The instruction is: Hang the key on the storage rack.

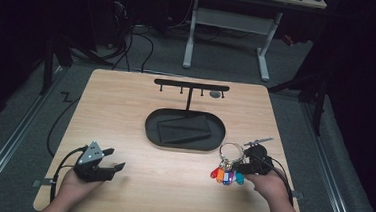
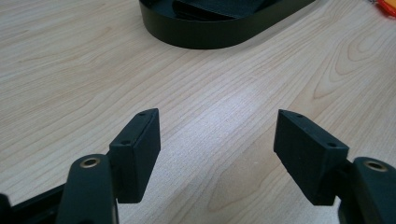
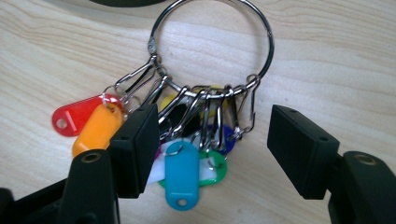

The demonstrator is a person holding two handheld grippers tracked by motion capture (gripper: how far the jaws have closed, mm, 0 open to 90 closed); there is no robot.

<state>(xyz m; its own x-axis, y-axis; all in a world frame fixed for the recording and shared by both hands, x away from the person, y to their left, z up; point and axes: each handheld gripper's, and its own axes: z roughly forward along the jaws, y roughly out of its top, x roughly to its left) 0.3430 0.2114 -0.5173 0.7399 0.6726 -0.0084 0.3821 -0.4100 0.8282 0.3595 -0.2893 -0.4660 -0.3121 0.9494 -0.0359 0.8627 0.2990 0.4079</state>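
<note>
Right gripper view: the right gripper (image 3: 212,140) is seen spread open over the tags (image 3: 182,175) on the table (image 3: 327,60), the key ring (image 3: 210,46) lying just beyond, while the left gripper (image 1: 109,165) is held open, well apart.

The table (image 2: 93,70) is looking like pale wood with a visible grain, smooth and giving off a soft sheen. At 12 o'clock on it the oval tray (image 2: 205,35) is showing up as matt black, plastic by the look of it. The key ring (image 3: 212,46) is gleaming like polished metal, clips too, and the tags (image 3: 182,175) hanging off it are looking like glossy coloured plastic. Both the left claw (image 2: 217,154) and right claw (image 3: 212,154) are wearing matt black plastic with small brass-looking rivets.
</note>
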